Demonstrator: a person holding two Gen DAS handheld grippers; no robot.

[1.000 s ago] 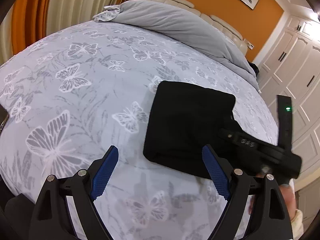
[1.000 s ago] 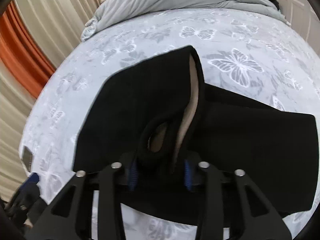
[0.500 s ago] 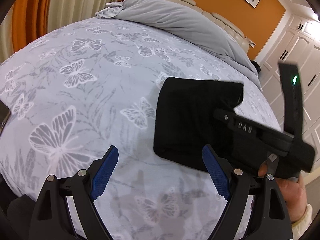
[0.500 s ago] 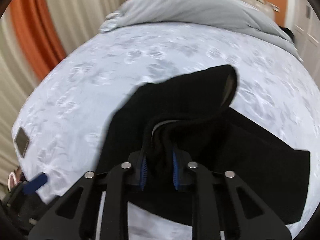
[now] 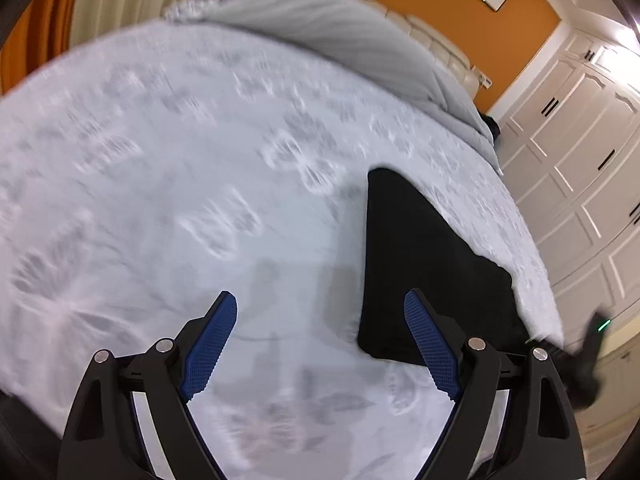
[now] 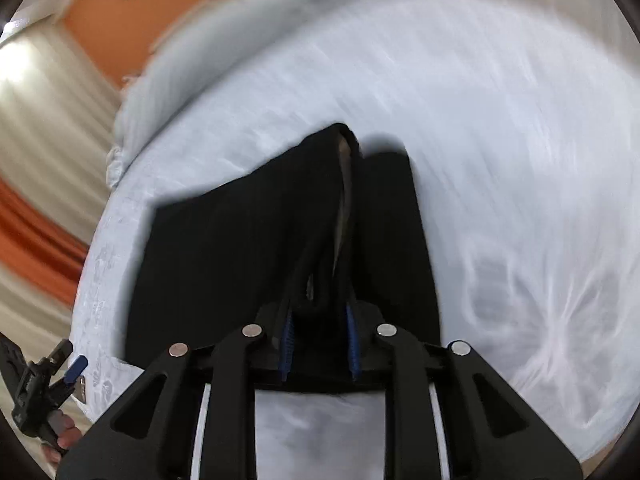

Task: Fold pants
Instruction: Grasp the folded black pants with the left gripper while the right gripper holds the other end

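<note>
My right gripper (image 6: 320,344) has a bunched fold of the black pants (image 6: 248,248) between its blue pads (image 6: 286,338); the pads press on the cloth while my jaws are opening slightly. From there the fabric rises ahead of the jaws as a lifted ridge, a pale lining showing in its crease, and the rest spreads flat to the left and ahead on the bed (image 6: 520,152). My left gripper (image 5: 320,344) hangs over the butterfly-print sheet with its jaws wide apart and nothing between them. The pants (image 5: 420,264) lie just ahead and to the right of those jaws, behind my right-hand pad (image 5: 430,344). Both views are blurred. A grey duvet (image 5: 340,32) is heaped at the far end of the bed.
</note>
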